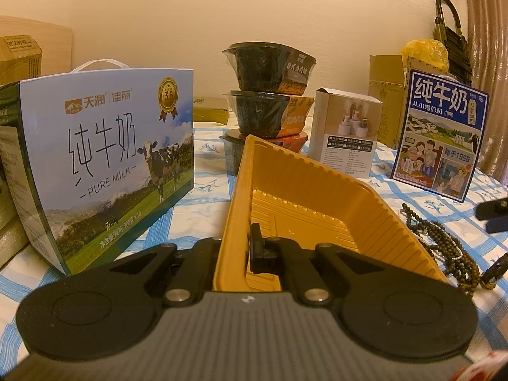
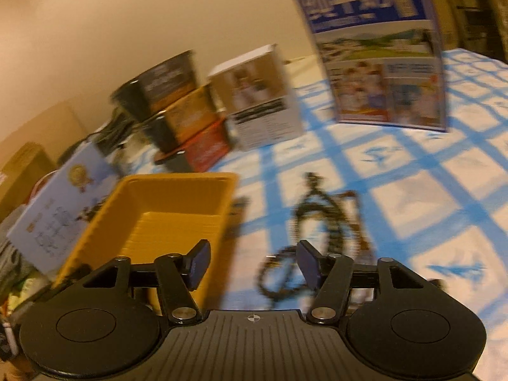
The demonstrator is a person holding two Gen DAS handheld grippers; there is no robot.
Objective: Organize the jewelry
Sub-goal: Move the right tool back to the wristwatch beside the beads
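My left gripper (image 1: 236, 250) is shut on the near left wall of a yellow plastic tray (image 1: 304, 197), one finger inside and one outside. The tray is empty and also shows in the right wrist view (image 2: 177, 197). A heap of dark bead necklaces (image 1: 444, 247) lies on the blue checked cloth just right of the tray. In the blurred right wrist view my right gripper (image 2: 254, 262) is open and empty, just above the near end of the bead necklaces (image 2: 317, 222), right of the tray.
A blue milk carton box (image 1: 104, 165) stands left of the tray. Stacked black food bowls (image 1: 270, 95), a small white box (image 1: 346, 130) and a blue milk box (image 1: 441, 136) stand behind. The checked cloth (image 2: 428, 222) extends to the right.
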